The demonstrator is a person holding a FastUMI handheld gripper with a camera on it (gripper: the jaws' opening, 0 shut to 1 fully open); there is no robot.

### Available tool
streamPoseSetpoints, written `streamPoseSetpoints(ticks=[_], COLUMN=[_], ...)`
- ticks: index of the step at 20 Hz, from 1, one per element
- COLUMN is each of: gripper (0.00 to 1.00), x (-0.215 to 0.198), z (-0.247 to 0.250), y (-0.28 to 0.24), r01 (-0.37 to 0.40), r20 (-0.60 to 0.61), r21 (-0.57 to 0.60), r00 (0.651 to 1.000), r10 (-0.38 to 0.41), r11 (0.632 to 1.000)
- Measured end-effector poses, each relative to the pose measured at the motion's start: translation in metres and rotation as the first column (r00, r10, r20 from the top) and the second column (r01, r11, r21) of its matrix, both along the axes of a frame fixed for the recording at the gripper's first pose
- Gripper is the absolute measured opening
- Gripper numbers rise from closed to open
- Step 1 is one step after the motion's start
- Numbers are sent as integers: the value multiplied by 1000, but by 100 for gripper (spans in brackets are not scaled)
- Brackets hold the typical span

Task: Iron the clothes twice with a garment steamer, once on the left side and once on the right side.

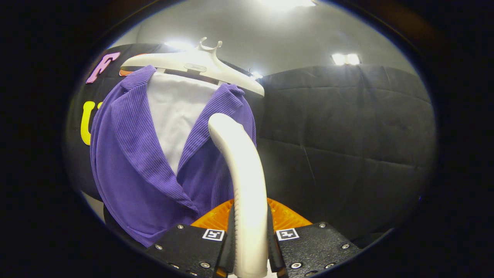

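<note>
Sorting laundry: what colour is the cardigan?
Purple, ribbed cardigan, clearest in the gripper view.

Steamer [243, 173] head hidden behind its handle.

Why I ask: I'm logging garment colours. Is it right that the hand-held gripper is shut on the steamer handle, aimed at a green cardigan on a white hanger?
Not quite: the gripper view shows the cardigan is purple. The hand-held gripper is shut on the steamer handle, and the hanger is white.
</note>
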State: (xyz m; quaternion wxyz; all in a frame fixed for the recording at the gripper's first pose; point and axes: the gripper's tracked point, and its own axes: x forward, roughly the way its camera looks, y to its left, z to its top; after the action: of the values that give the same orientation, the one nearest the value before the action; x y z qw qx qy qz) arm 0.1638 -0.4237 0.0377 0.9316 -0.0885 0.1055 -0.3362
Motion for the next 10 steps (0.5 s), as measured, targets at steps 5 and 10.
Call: streamPoseSetpoints(ticks=[5, 10], gripper=[34, 34], x=[18, 13], z=[-12, -42], y=[-3, -10], r01=[26, 63], r20=[-21, -82], r21=[-35, -42], r00=[999, 994], r10=[-27, -66], r11=[999, 997])
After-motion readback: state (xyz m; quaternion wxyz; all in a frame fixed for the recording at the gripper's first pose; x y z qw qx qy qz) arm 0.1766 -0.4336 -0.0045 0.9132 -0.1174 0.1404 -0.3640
